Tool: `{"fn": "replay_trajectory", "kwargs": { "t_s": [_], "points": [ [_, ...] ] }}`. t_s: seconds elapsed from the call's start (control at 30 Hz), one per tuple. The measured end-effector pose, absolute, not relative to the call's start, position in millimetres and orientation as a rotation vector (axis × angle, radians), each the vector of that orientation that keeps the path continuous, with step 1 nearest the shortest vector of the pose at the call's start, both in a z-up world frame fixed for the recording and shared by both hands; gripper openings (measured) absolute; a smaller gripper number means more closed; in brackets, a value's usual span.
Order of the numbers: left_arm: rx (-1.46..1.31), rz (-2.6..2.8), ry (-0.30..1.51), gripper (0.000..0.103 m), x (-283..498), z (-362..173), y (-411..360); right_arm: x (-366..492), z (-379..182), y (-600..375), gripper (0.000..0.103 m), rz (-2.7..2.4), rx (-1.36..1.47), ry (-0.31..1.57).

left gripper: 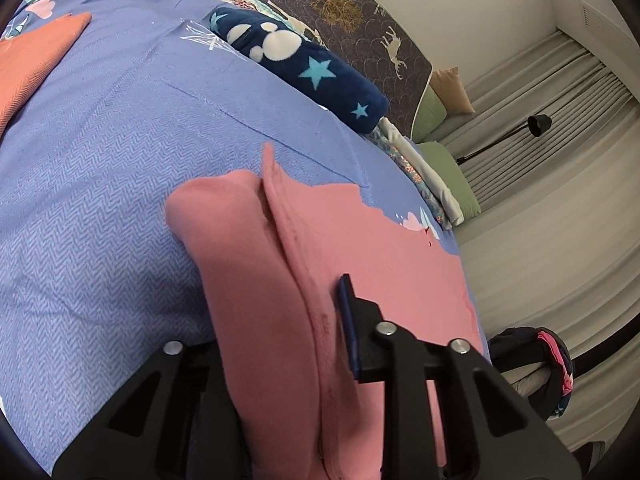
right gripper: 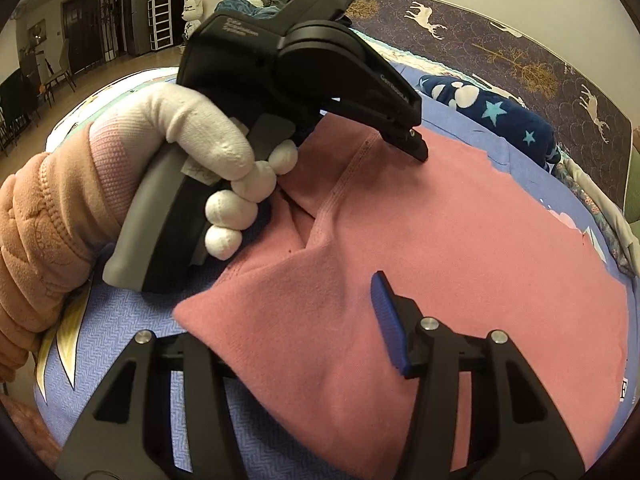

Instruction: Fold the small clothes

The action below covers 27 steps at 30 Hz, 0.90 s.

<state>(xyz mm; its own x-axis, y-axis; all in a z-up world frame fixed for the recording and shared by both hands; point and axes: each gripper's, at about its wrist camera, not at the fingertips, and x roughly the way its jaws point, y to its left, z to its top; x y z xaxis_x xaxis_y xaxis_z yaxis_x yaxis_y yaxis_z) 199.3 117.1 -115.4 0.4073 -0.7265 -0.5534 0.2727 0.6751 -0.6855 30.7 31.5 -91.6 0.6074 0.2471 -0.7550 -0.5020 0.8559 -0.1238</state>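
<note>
A pink garment lies spread on the blue bedspread. In the left wrist view a raised fold of it stands between my left gripper's fingers, and the blue pad presses against the fold; the other finger is hidden under cloth. From the right wrist view, the left gripper pinches the garment near its stitched hem, held by a white-gloved hand. My right gripper is open at the garment's near corner. Cloth covers its left finger, while its blue pad stands free.
A folded orange cloth lies at the far left of the bed. A navy star-print blanket lies rolled along the dark deer-patterned mattress. The bed's edge drops off at the right, with green cushions beyond.
</note>
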Motion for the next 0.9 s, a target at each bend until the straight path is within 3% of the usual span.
{"fn": "replay_trajectory", "kwargs": {
  "t_s": [0.07,0.17,0.9],
  "points": [
    [-0.559,-0.672,0.961,0.015,201.7,-117.0,118.2,32.0,-91.7,31.7,0.044,0.442,-0.339,0.811],
    [-0.574,-0.674,0.964,0.012,201.7,-116.8,119.4,32.3,-88.3,29.9,0.011,0.449,-0.325,0.803],
    [-0.483,-0.758,0.883,0.011,189.3,-36.0,29.5,3.9,-39.6,-102.0,0.007,0.370,0.027,0.645]
  ]
}}
